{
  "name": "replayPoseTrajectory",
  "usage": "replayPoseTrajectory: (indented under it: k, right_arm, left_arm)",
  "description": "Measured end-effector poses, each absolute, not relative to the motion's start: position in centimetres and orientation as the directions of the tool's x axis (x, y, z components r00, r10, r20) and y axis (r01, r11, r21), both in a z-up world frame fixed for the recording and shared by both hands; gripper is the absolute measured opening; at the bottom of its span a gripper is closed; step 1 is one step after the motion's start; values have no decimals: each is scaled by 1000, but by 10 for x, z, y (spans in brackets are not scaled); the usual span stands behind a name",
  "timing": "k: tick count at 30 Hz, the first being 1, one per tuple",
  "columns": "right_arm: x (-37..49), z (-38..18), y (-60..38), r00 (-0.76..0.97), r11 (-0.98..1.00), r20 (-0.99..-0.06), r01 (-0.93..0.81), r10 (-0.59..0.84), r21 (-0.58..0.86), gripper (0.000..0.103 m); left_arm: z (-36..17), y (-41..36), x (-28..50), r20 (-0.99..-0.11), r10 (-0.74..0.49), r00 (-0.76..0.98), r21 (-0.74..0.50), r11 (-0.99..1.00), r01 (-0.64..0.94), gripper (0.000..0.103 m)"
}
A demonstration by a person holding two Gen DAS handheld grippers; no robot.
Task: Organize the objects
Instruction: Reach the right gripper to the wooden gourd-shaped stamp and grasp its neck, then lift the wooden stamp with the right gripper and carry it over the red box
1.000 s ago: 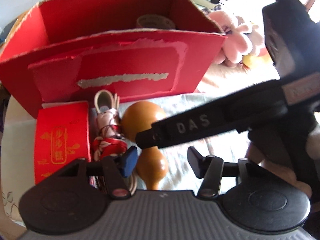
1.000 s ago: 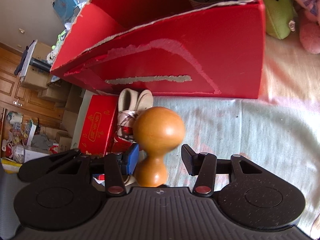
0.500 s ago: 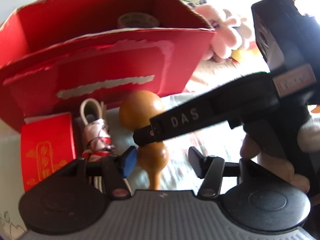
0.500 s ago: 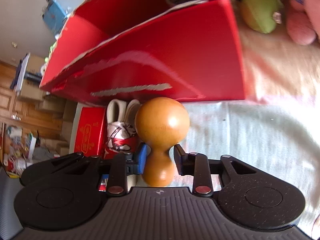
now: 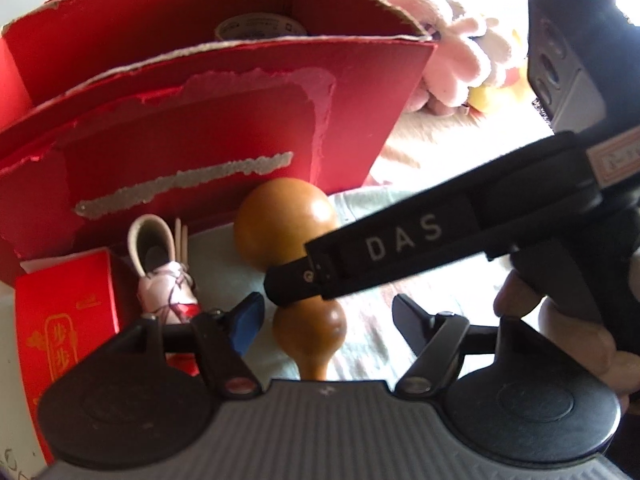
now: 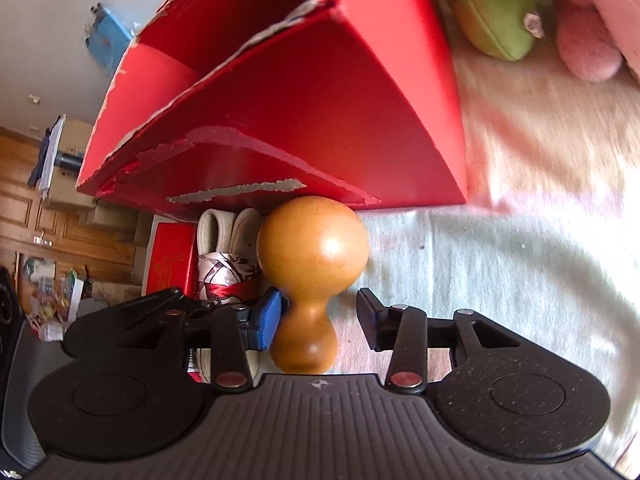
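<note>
An orange-brown wooden gourd (image 6: 312,276) lies on the pale cloth in front of a big open red cardboard box (image 6: 328,112). My right gripper (image 6: 320,316) is open around its narrow waist; the blue pad touches its left side and the right finger stands clear. In the left wrist view the gourd (image 5: 288,232) lies ahead, with the right gripper's black finger (image 5: 384,260) crossing it. My left gripper (image 5: 326,318) is open and empty, just behind the gourd. A roll of tape (image 5: 260,28) sits inside the box (image 5: 224,120).
A pair of small pink-and-red shoes (image 5: 164,276) and a small red box with gold print (image 5: 60,320) lie left of the gourd. Pink and yellow plush toys (image 5: 460,60) sit right of the big box; a green one (image 6: 496,8) shows in the right wrist view.
My right gripper had closed on the gourd's waist half a second ago and has now opened again. The left gripper moved closer to the gourd and box.
</note>
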State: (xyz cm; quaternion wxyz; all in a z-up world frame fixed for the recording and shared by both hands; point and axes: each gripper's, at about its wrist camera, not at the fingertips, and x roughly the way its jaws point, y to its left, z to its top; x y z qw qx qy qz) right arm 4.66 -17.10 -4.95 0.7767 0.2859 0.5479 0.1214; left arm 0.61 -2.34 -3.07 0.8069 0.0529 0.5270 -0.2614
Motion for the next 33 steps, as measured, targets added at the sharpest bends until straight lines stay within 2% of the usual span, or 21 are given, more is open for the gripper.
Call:
replayPoseTrajectory:
  k: [1,4,7,12,19,26,33]
  right_arm:
    - [47,-48,-170,371,814,-783,109,499,570,44]
    - [51,-48,-166,370,820,-782,84,501,566,45]
    - [52,-49,-168,367,817,-780,86,506,570,44]
    - [47,-49,-166,362,790,-774,140,520,597,34]
    - [23,-33,-176,410,775,-788,248,460,581,33]
    - [-8,9,-183,521,766,-787,340,330,546,33]
    - [-23,59,-181,624,813,-766,361,154,457,32]
  left_arm:
    - [-31,-24,7,-880,-353,318,-173,862,477,74]
    - [-37,-26,12,-895,-289,341,-109,881,460,58]
    - [-38,-29,16,-897,-293,332,-116,879,463,47]
    - [-39,-39,14,-902,-279,329,-80,857,509,48]
    - [-29,-49,9,-896,-350,272,-102,761,641,48]
    - [8,-61,1,-844,-469,260,-94,607,789,48]
    - [56,-63,1,-764,-592,257,-99,501,860,48]
